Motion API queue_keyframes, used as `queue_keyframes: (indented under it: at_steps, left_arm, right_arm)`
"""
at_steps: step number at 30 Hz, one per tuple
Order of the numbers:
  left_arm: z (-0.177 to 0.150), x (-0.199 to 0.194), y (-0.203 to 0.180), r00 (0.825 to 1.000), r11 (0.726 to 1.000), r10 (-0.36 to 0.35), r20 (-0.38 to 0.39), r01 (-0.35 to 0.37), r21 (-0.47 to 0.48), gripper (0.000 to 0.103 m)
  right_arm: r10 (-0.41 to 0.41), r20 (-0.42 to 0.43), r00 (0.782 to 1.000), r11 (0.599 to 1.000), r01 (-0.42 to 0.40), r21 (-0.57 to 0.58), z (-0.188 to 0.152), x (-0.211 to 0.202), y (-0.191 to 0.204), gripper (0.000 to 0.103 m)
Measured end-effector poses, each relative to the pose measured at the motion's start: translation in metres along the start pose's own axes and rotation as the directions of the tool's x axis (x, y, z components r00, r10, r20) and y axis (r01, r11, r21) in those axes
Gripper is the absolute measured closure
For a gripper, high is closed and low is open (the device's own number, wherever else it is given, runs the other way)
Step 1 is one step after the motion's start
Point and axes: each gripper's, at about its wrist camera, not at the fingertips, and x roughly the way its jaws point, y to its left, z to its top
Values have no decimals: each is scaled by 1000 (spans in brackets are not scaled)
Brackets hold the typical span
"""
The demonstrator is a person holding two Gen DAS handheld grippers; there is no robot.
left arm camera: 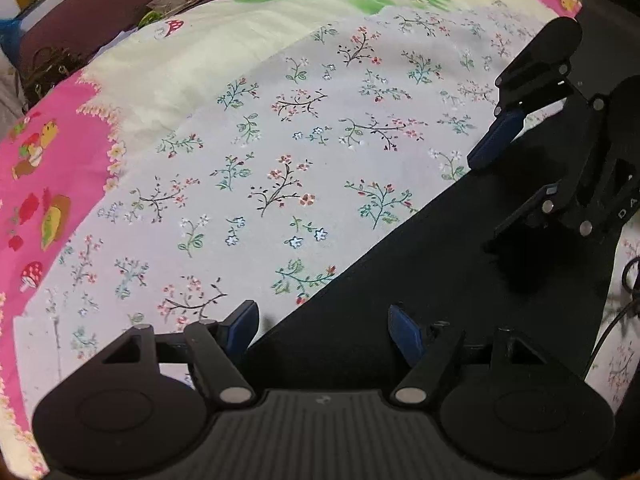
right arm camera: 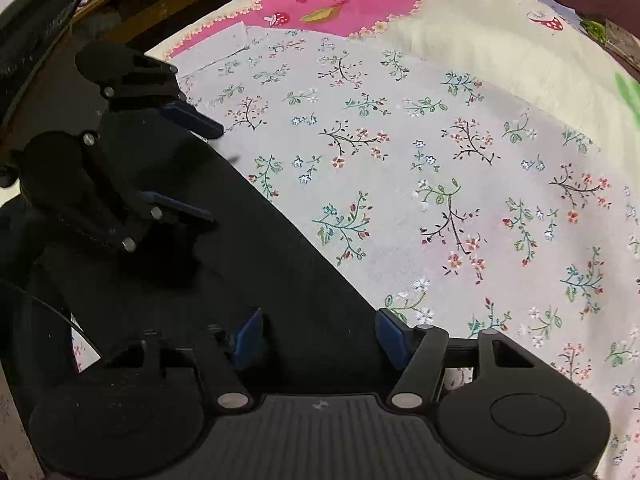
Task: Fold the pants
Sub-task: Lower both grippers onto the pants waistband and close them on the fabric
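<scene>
The black fabric pants [left arm camera: 400, 280] are seen lying flat on a pale bedsheet printed with small flowering twigs [left arm camera: 260, 160], their straight edge running diagonally across both wrist views. The cloth fills the space below and between the two tools.

The left gripper [left arm camera: 324, 330], a black two-finger tool with dark blue pads, is held with its jaws wide apart. Its left pad [left arm camera: 244, 330] is placed over the floral sheet, just beside the edge of the pants, while the other pad is placed over the black cloth. Nothing is clamped between them; whether the tips touch the fabric cannot be told.

The right gripper [right arm camera: 320, 336], of the same make, is shown with its jaws about half apart and not pressed on anything. The edge of the pants is seen passing between its blue pads [right arm camera: 250, 338], with black cloth by the left pad and the floral sheet just past the right pad.

Each tool is caught in the other's view: the right gripper appears to the right of the left one, over the pants, and the left one appears to the left of the right one, likewise over the black cloth.

Beyond the fingertips of both tools, past the floral sheet, a cream and bright pink cartoon-printed cover [left arm camera: 48, 168] is spread.
</scene>
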Motion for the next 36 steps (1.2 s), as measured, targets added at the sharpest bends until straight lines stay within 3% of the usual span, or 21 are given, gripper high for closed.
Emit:
queue_keyframes:
  at_steps: [4, 7, 11, 20, 36]
  left_arm:
    - [2, -3, -2, 999, 996, 47, 11, -46, -71, 23]
    - [6, -7, -9, 987, 976, 160, 7, -157, -149, 23]
    - [6, -14, -15, 991, 962, 131, 30, -119, -247, 23]
    - [3, -11, -31, 989, 979, 151, 8, -148, -138, 23]
    - [3, 1, -16, 989, 981, 148, -12, -149, -125, 22]
  right_arm:
    - [-18, 58, 998, 1000, 16, 27, 1, -11, 1, 50]
    - [-42, 128, 991, 995, 30, 90, -5, -24, 7, 48]
    - [-56, 170, 984, 989, 31, 145, -14, -30, 19, 48]
    - [-93, 146, 985, 990, 75, 123, -10, -28, 20, 47]
    - [-97, 120, 988, 993, 89, 72, 8, -10, 11, 46]
